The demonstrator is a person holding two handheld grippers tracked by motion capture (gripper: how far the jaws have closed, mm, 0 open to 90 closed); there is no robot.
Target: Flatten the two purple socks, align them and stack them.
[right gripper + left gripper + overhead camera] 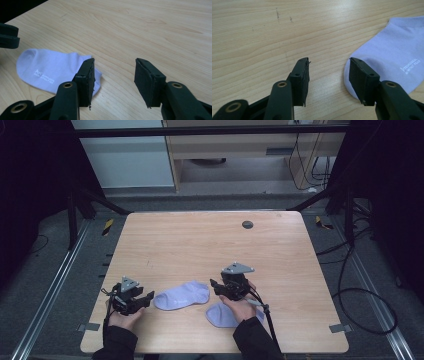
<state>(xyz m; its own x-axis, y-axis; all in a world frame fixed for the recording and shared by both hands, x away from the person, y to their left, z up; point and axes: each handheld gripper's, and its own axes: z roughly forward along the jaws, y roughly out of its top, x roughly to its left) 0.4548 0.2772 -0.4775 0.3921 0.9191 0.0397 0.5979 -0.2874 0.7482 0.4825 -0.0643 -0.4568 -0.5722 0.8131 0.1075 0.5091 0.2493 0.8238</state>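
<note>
Two pale lavender ankle socks lie near the front of the wooden table [200, 245]. One sock [181, 295] is spread flat between my two grippers. The other sock [220, 316] lies partly under the right hand. My left gripper [148, 299] sits just left of the flat sock, jaws open and empty. In the left gripper view that sock's rounded end [392, 52] reaches under the right-hand jaw of my left gripper [329, 62]. My right gripper [214, 286] stands open at the sock's other end. In the right gripper view the sock [50, 66] lies behind the left jaw of my right gripper [113, 61].
A dark round grommet [247, 224] sits in the tabletop near the far edge. Black cables [350, 285] loop on the floor to the right of the table. A black part of the left gripper [8, 35] shows at the left edge of the right gripper view.
</note>
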